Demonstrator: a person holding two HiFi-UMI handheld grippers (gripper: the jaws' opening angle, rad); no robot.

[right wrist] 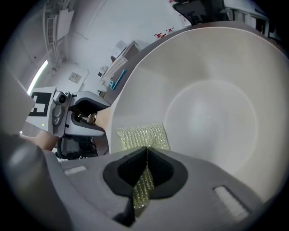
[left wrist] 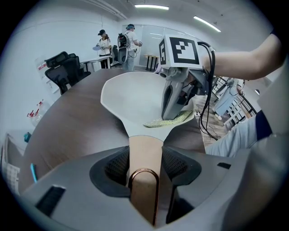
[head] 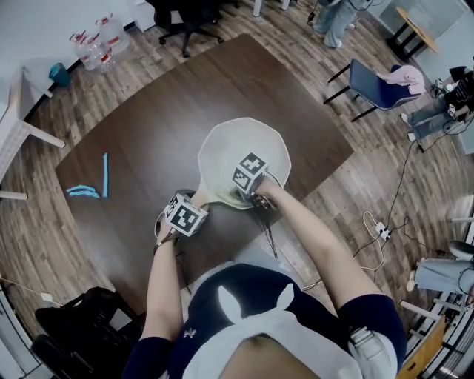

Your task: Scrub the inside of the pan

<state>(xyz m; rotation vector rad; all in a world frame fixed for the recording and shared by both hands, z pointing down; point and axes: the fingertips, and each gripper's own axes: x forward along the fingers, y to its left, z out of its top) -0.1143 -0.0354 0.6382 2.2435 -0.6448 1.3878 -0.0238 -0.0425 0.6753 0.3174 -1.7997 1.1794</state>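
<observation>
A cream-white pan lies on the dark wooden table, its tan handle toward me. My left gripper is shut on that handle, both pads pressed against its sides. A yellow-green scrubbing cloth lies flat against the pan's near inner wall. My right gripper is shut on the cloth's near edge, just inside the pan's rim. In the left gripper view the right gripper stands steeply over the cloth. In the head view both grippers show by their marker cubes.
Blue strips lie on the table's left part. Office chairs, a blue chair, water bottles and cables stand on the wooden floor around the table. People stand at the far end of the room.
</observation>
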